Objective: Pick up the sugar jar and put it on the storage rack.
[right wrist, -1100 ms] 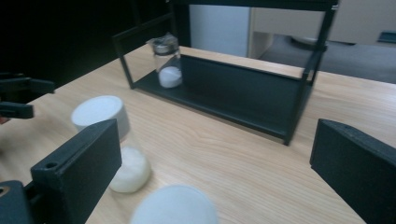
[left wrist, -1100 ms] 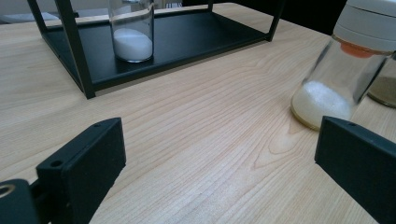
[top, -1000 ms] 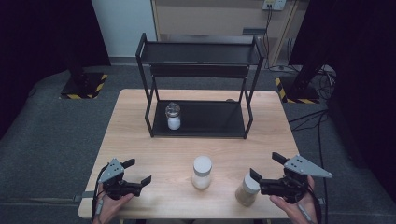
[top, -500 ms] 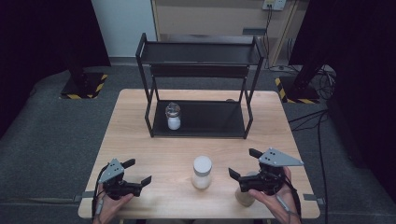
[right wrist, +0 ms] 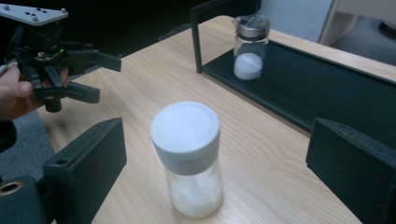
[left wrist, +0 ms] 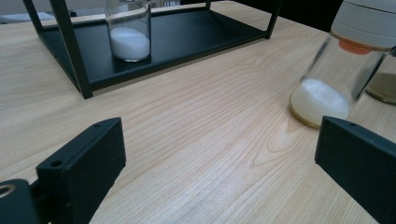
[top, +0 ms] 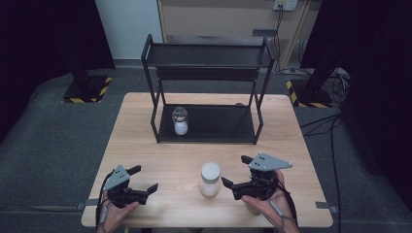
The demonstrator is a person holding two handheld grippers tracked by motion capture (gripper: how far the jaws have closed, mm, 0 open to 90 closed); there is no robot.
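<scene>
A glass jar with a white lid, part full of white powder, stands on the wooden table near its front edge. My right gripper is just right of it and points at it. Its jaws are open and have just been closing a little. The jar stands ahead of them, untouched by either. My left gripper rests open at the front left with nothing between its jaws. A second jar with white powder stands on the lower tray of the black rack.
The two-tier black rack takes up the back half of the table, and its lower tray is bare to the right of the jar. A jar with brownish contents stands close behind the white-lidded one, under my right hand in the high view.
My right gripper has slid left across the front of the table, over the brownish jar, up to the white-lidded jar. The left gripper and the jars have stayed put.
</scene>
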